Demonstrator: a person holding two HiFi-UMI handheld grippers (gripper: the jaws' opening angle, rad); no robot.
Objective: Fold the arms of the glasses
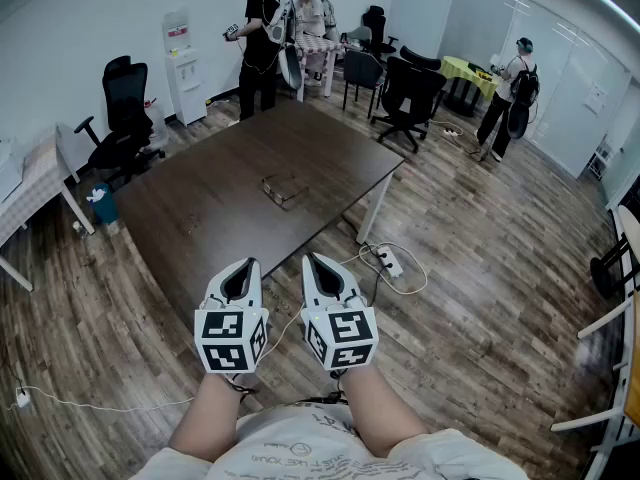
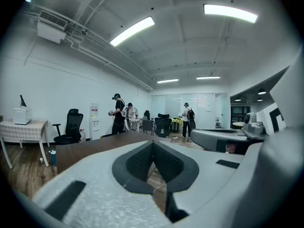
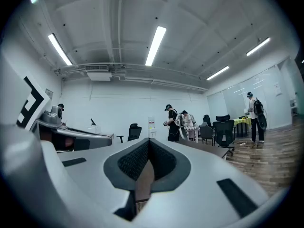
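The glasses (image 1: 285, 189) lie near the middle of the dark desk (image 1: 190, 218), apparently with their arms spread and set slantwise to the near edge, though they are too small to read exactly. Both grippers are held back near the person's body, short of the desk's near corner. The glasses sit straight ahead, between the two lines of reach. The left gripper (image 1: 246, 266) and the right gripper (image 1: 314, 261) look about equally far from them. Both pairs of jaws are closed tip to tip on nothing.
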